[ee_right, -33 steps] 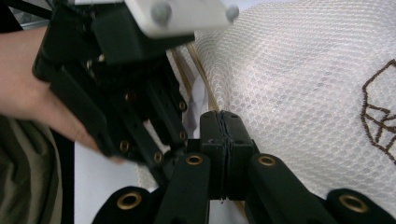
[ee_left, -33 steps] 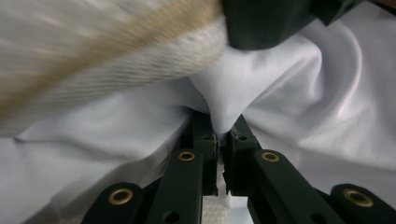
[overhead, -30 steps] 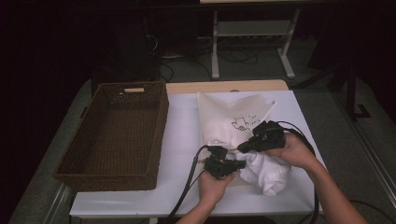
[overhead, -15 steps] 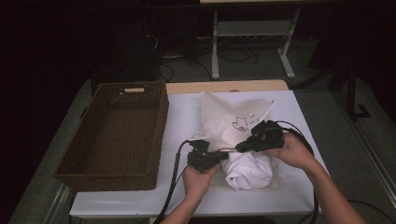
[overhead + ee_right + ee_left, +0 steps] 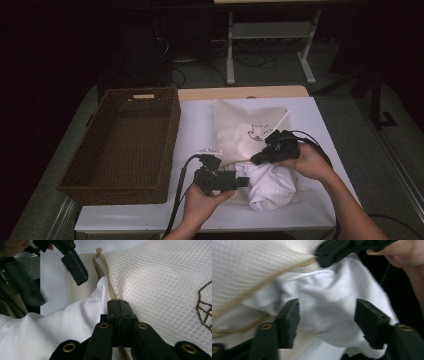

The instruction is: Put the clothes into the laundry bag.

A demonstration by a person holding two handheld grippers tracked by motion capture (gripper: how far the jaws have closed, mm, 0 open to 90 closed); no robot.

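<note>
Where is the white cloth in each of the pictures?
High view: the white cloth lies bunched at the lower middle, between the two hands, at the mouth of the mesh bag.
Left gripper view: the cloth is in the centre, beyond the open fingers.
Right gripper view: the cloth is at the lower left.
Shared landmark: the bag's tan zipper edge, which the right gripper pinches.

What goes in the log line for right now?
left gripper: just opened, off white cloth | right gripper: shut on mesh bag edge
</note>
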